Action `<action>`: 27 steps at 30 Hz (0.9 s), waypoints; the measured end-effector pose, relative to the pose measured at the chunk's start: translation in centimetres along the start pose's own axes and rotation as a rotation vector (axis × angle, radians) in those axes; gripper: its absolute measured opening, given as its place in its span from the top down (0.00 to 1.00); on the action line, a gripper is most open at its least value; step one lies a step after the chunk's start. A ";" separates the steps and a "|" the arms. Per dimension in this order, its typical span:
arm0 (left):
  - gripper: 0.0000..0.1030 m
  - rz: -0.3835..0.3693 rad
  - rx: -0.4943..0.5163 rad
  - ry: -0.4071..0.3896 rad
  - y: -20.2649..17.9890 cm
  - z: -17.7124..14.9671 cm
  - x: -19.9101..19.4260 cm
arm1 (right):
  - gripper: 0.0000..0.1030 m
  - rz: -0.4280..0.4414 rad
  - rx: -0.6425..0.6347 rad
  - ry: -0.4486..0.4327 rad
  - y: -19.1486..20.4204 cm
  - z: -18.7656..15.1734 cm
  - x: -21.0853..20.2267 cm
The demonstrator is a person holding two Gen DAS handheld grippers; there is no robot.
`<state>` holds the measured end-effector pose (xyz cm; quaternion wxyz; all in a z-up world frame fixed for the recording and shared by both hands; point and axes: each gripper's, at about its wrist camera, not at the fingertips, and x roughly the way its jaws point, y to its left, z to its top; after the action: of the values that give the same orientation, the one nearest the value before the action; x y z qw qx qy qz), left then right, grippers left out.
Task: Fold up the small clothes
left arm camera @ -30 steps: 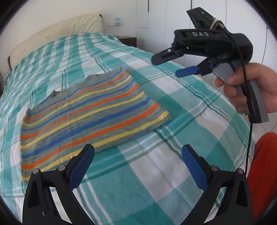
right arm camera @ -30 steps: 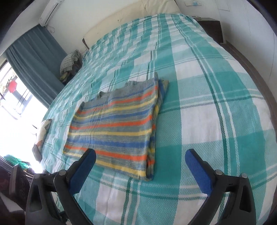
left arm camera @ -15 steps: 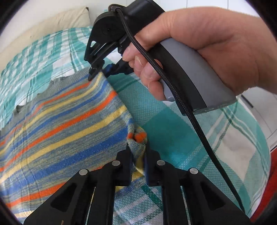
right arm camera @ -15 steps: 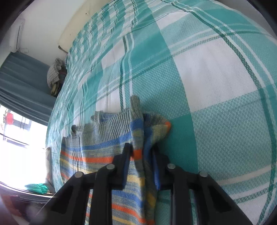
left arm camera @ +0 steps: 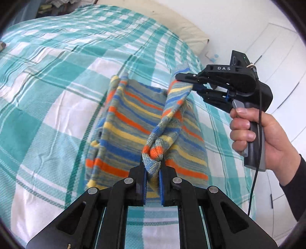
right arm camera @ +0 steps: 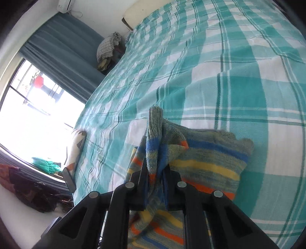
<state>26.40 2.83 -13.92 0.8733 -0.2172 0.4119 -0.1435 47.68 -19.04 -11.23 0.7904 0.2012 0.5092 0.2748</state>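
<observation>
Bedroom. A bed (left arm camera: 47,92) covered by a teal-and-white checked spread fills most of both views, with a cream headboard (left arm camera: 183,24) against a white wall at its far end. White cupboard doors (left arm camera: 277,63) stand on the right of the left wrist view. In the right wrist view a teal curtain (right arm camera: 63,53) hangs beside a bright window (right arm camera: 28,115), an air-conditioning unit (right arm camera: 65,4) sits high on the wall, a bundle of cloth (right arm camera: 109,49) lies beside the bed near the curtain, and dark items lie on the floor under the window; what they are cannot be made out.

The striped knit garment (left arm camera: 133,124), grey with orange, yellow and blue bands, lies near the middle of the bed, partly folded. Its right-hand edge, as the left wrist view shows it, is lifted off the spread and runs as a raised ridge between the two grippers.

Left gripper (left arm camera: 153,178): jaws drawn together and clamped on a bunched corner of the garment, which bulges out above the blue pads (left arm camera: 160,183).

Right gripper (right arm camera: 155,172): jaws likewise clamped on a fold of the same garment, the knit standing up between the fingers. In the left wrist view this gripper (left arm camera: 188,84) is seen from the side, its tips pinching the far corner of the raised edge. It is held by the person's right hand (left arm camera: 256,134), dark sleeve at the wrist, a black cable (left arm camera: 257,172) hanging from the handle.

The rest of the garment rests flat on the spread beneath the lifted edge.
</observation>
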 end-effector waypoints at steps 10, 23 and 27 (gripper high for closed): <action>0.44 0.159 -0.049 -0.013 4.3 -0.4 -2.9 | 0.52 0.121 0.086 -0.074 1.7 -2.3 5.8; 0.87 0.241 0.078 0.167 3.3 4.6 6.3 | 0.73 -0.210 -0.396 0.137 -0.3 -17.2 -0.1; 0.85 0.213 0.129 0.101 2.0 6.3 2.6 | 0.73 -0.215 -0.350 0.072 -0.8 -17.8 -1.3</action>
<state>33.05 5.06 -13.03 0.8740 -0.1081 0.4658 -0.0869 31.15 -19.77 -17.96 0.8195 -0.0047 0.5000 0.2800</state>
